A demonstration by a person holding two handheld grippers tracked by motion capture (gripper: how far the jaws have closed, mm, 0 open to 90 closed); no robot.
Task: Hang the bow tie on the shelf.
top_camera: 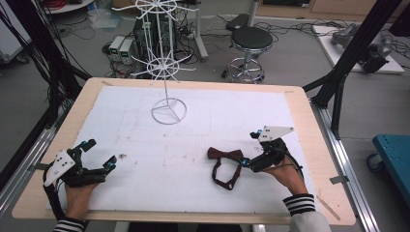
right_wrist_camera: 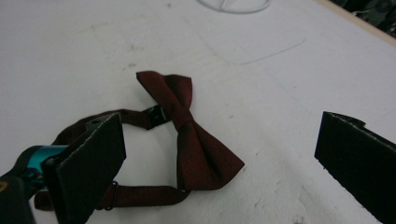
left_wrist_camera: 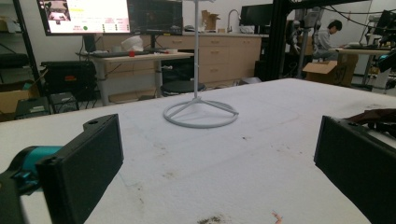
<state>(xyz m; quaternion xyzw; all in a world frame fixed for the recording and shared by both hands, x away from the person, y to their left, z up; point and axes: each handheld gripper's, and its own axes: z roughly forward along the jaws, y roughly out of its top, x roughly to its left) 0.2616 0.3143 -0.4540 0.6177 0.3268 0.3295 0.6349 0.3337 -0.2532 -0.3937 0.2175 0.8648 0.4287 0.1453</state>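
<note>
Two striped sleeves come in from the near edge of the table (top_camera: 300, 104), a pale wooden top with a white sheet (top_camera: 193, 145) over most of it

Left hand (top_camera: 77, 195) holds the left gripper (top_camera: 99, 153) at the near left corner of the sheet, jaws spread wide, nothing between them, grey three-cornered plate on top. In the left gripper view both black pads stand far apart over bare, slightly stained sheet

Right hand (top_camera: 288, 180) holds the right gripper (top_camera: 249, 150) on the near right side, also wide open, empty. One fingertip sits just beside the bow tie (top_camera: 225, 155), other fingertip farther back; cannot tell from above if it touches

The dark red bow tie lies flat on the sheet just left of the right gripper, bow part toward the far side, its strap (top_camera: 226, 176) looped toward the near side. In the right gripper view the bow tie (right_wrist_camera: 187, 130) lies between and ahead of the jaws, closer to the left pad, strap (right_wrist_camera: 140, 196) passing behind that pad, clasp visible near the knot

Farther back, centre-left, a white wire stand (top_camera: 168, 111) with a round base on the sheet, thin upright pole, spoked rings up top; well apart from both grippers

Beyond the table: round black stool (top_camera: 250, 41), cables on the floor, black frame posts. Left gripper view shows monitor (left_wrist_camera: 86, 16), wooden cabinets and a seated person (left_wrist_camera: 324, 37) far back
</note>
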